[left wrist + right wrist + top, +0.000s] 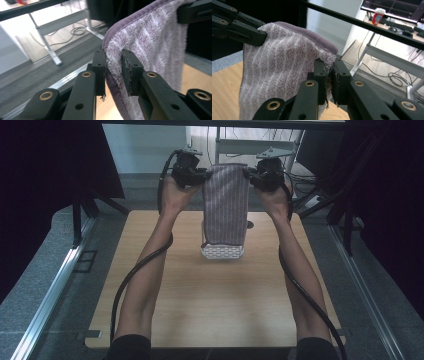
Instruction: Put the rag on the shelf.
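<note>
Two grippers hold one striped purple towel (226, 205) up over the far middle of the wooden counter (215, 305). The left gripper (200, 175) clamps its fingers on the top left corner, the right gripper (251, 175) on the top right. One white basket (222, 252) sits beneath the hanging towel.

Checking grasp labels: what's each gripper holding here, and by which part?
Both hold the purple striped towel, which hangs above the table. Left gripper pinches its top left corner, right gripper its top right corner, fingers closed on the edge.
</note>
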Demonstrator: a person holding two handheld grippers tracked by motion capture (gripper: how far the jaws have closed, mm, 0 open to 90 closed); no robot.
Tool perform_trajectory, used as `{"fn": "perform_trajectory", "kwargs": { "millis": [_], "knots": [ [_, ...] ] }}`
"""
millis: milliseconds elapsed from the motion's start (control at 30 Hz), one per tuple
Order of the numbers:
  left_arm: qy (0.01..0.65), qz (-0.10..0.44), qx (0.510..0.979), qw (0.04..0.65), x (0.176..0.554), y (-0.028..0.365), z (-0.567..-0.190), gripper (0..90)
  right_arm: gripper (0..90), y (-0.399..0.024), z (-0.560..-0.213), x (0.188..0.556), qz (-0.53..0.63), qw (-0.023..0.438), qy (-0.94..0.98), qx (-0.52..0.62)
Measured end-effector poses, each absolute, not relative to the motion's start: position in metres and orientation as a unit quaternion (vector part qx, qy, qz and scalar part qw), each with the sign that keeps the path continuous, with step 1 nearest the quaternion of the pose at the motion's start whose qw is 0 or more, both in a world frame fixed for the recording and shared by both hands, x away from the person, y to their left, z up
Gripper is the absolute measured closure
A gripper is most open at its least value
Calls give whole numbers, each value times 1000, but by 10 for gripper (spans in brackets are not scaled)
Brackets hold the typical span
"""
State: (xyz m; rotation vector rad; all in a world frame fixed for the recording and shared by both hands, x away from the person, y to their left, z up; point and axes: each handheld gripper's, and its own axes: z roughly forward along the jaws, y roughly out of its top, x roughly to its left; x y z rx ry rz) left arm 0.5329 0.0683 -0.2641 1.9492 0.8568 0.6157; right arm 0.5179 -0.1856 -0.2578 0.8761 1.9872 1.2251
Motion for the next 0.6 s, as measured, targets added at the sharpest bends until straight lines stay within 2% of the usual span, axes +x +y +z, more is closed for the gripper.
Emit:
{"fn": "perform_trajectory", "kwargs": {
  "millis": [400,600],
  "knots": [
    [355,313,800,370,567,43,-318,718,831,-183,-301,555,427,315,766,363],
    [367,287,821,329,577,37,-350,704,825,-179,-328,569,397,294,783,378]
  ]
}}
